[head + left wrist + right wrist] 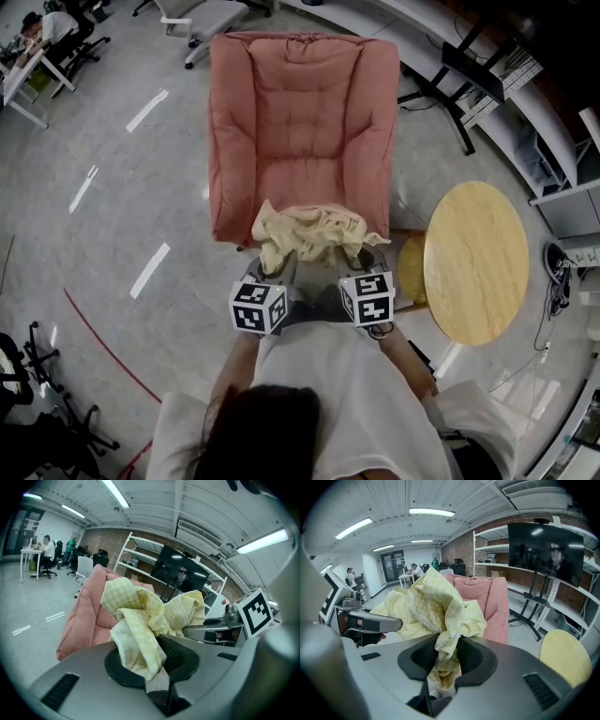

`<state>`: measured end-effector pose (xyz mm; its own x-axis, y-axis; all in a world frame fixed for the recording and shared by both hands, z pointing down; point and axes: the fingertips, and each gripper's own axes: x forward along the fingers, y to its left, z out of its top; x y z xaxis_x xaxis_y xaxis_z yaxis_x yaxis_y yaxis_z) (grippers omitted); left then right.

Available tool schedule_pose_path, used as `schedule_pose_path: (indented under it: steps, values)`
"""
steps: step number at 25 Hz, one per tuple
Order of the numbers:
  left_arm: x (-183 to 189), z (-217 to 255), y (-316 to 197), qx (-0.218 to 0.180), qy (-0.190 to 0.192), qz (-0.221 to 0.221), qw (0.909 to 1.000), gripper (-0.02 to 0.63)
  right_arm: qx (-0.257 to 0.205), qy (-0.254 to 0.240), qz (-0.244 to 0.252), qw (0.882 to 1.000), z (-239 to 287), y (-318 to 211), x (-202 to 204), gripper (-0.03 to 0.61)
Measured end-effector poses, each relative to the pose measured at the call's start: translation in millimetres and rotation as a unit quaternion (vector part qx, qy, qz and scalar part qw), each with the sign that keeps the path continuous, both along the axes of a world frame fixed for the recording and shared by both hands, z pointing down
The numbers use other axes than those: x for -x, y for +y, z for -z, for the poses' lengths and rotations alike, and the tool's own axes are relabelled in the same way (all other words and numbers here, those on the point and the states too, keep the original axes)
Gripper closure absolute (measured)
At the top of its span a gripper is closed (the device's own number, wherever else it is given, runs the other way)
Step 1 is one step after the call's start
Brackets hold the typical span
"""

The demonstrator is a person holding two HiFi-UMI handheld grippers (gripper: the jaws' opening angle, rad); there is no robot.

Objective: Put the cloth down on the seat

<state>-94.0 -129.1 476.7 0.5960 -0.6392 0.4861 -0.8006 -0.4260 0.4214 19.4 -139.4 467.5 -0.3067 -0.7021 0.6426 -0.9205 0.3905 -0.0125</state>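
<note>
no readable text, labels or numbers

My wearer: white short-sleeved shirt, dark hair. The left grey moulded-plastic gripper and right grey moulded-plastic gripper look alike to me: smooth matte shells, black oval recesses round the jaws, black ribbed pads, black slot-shaped grilles on the shell. Each carries a white cube with black square markers.
</note>
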Motion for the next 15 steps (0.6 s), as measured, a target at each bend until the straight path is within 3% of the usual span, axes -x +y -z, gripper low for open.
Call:
schedule_pose_path:
  steps: [15]
  values:
    - [-2.1, -4.3, -42.4, 0.010, -0.027, 0.021, 0.9994, 0.528, 0.012, -0.019, 0.023, 0.999, -11.5, -51.0, -1.2, 0.462]
